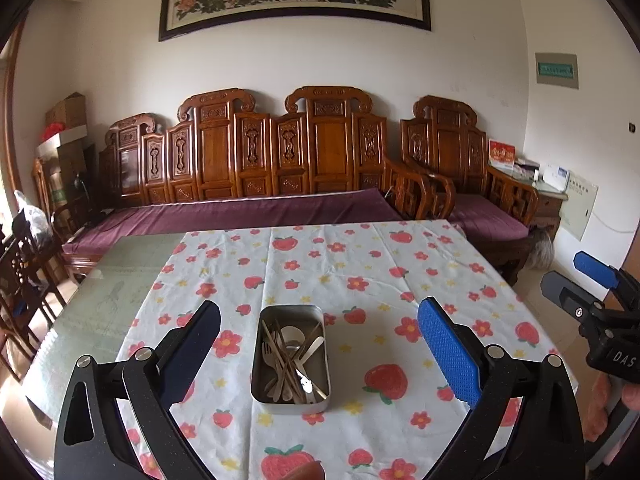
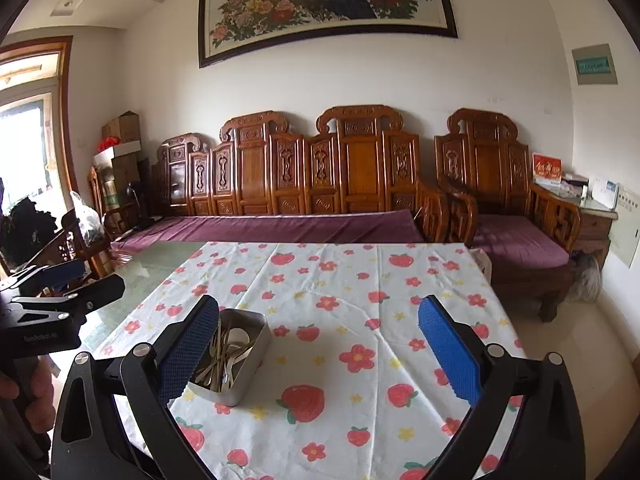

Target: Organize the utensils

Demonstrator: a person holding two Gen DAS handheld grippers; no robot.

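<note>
Steel tin [image 1: 291, 358] sits toward the near edge of the cloth-covered surface [image 1: 400, 264], crammed with utensils [image 1: 294, 364]: forks, spoons and thin sticks in a crossed tangle. Left gripper [image 1: 319, 354] and right gripper [image 2: 319, 354] both hang above it, jaws wide and empty. Pulling one piece could drag its neighbours out or tip the tin.

Strawberry-print tablecloth [image 1: 360, 272], silver tin [image 1: 291, 396]

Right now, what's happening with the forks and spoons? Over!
Both tools open, empty: left, right. Forks and spoons piled in metal tin on tablecloth. Nothing blocking.
</note>
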